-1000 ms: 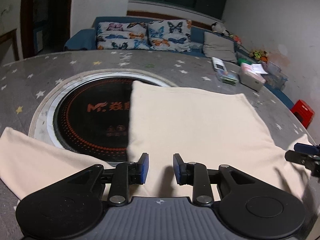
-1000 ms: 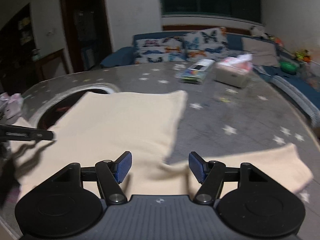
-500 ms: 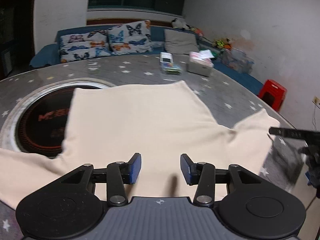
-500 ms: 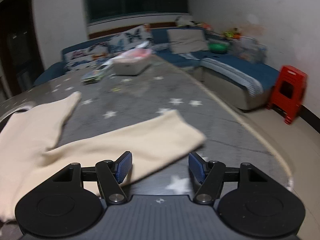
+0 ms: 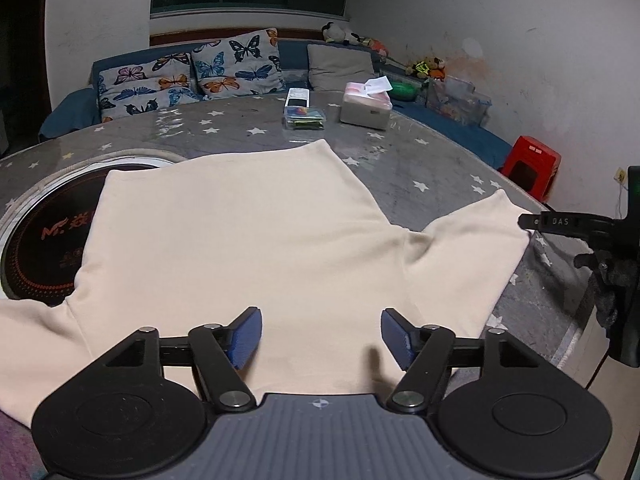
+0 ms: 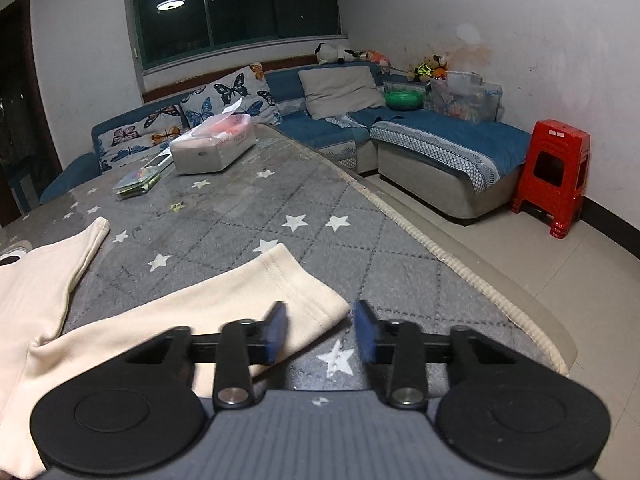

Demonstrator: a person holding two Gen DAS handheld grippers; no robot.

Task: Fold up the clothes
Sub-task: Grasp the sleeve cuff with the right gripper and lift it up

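Cream long-sleeved top (image 5: 240, 232) spread flat across grey star-print table cover (image 6: 304, 208). Right gripper (image 6: 320, 330) closing around sleeve cuff (image 6: 296, 284), pads not yet pressing, presumably to fold inward. Left gripper (image 5: 320, 334) spreading, empty, above shoulder.

Left gripper (image 5: 321, 336) open above cream garment (image 5: 240, 240) on star-patterned counter (image 5: 420, 168).

The jaws have just been opening; both blue fingers (image 5: 246, 334) stand wide apart over the cloth, nothing pressed between them. The garment lies flat, partly covering the round black cooktop (image 5: 44, 240). Its right sleeve (image 5: 476, 248) extends to the right gripper (image 5: 532, 222) at the cuff. Tissue box (image 5: 366, 108) and remote (image 5: 298, 100) sit far back.
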